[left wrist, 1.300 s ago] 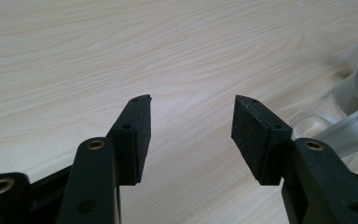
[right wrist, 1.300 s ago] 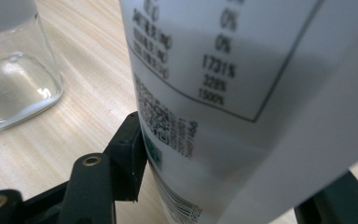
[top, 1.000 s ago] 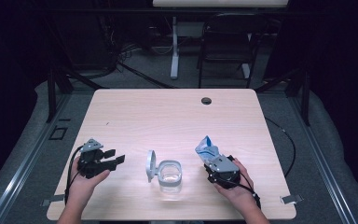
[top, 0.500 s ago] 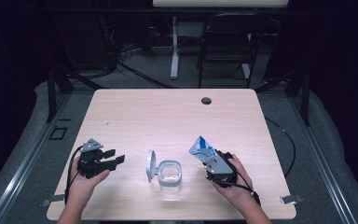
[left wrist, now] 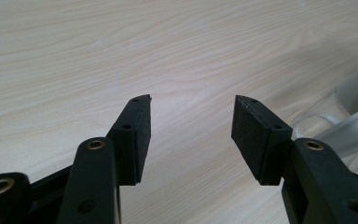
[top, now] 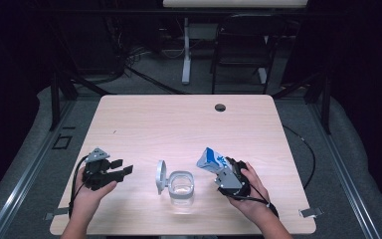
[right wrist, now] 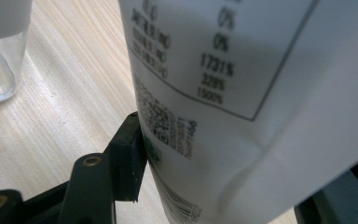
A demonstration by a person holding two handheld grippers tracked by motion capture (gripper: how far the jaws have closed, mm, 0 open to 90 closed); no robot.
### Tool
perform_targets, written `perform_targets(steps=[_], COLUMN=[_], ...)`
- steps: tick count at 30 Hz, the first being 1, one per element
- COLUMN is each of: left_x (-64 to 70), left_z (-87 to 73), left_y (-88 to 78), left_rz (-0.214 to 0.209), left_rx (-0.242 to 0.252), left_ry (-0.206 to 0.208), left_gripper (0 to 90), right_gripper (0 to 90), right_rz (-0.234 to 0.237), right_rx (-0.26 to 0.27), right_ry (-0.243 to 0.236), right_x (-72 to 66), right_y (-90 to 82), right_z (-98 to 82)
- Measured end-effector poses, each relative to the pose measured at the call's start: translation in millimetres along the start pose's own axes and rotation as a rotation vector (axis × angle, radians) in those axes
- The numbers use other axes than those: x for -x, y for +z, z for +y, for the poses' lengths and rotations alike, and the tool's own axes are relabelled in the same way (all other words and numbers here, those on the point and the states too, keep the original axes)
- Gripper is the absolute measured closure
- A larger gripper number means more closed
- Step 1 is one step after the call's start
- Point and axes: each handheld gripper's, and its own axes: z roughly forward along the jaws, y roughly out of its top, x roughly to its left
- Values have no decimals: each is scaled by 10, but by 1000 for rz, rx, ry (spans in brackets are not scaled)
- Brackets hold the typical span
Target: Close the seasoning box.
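Carton observed shifted leftward toward the lidded glass jar, pinched in the right gripper just right of it, left gripper spread empty to the jar's left; tilting is best done slowly over the jar mouth.

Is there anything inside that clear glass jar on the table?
The jar looks empty from above: light wood of the table shows through it. Its hinged lid stands open beside it. Whether a thin film of liquid sits at the bottom cannot be told.
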Motion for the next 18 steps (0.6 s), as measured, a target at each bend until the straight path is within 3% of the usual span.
perform_targets(steps=[12,18], left_x=[-5,-8], left_z=[-5,-6], left_y=[2,-2], left_rz=[-1,-2], left_rx=[1,3], left_ry=[-3,-4], left_gripper=[479,479], right_gripper=[425,425], right_rz=[-65,-85], right_rx=[-3,-3], right_ry=[-137,-173], right_x=[-44,-55], right_y=[-4,11], right_z=[67,81])
